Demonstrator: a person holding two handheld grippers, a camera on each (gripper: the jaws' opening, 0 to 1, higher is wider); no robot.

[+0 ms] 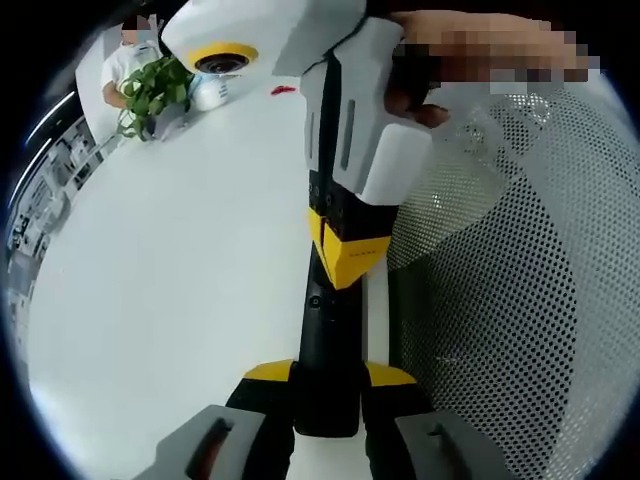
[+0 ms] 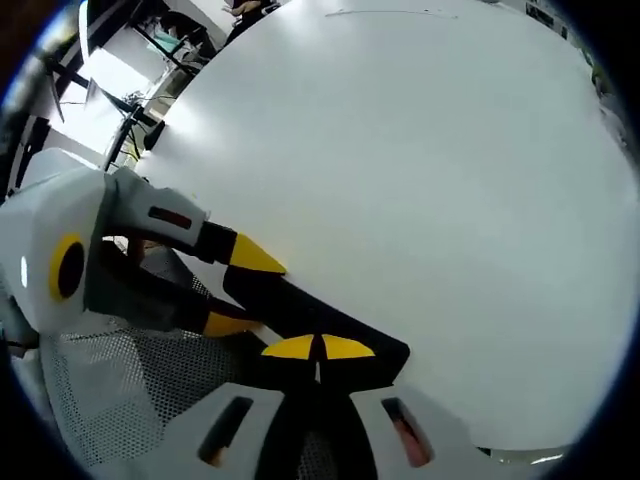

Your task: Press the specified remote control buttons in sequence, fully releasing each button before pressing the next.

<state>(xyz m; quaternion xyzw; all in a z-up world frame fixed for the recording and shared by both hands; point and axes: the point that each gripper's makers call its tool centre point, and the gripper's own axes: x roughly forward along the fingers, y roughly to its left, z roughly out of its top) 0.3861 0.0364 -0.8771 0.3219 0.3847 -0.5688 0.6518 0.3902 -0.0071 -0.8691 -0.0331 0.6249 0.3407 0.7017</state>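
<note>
The remote control (image 1: 325,340) was a slim black bar held off the white table (image 1: 180,280) between the two claws, one at each end. In the left gripper view, the left gripper (image 1: 328,385) had its yellow-tipped jaws closed against the bar's near end. The right gripper (image 1: 345,250) came in from above and pinched the far end. In the right gripper view, that claw's tips were drawn nearly together over the remote's thin edge.

I judged the remote light and rigid, with a smooth plastic shell that could slip or twist under a hard press. It looked best held by its long edges and low down, so the keypad stayed free. I could not see the button face from either view.

There was plenty of open room over the bare tabletop. A white mesh chair (image 1: 500,300) crowded one side just beside the claws, where a jaw might snag. A potted plant (image 1: 150,90) and a small red item (image 1: 283,90) sat well apart, near the far edge.
</note>
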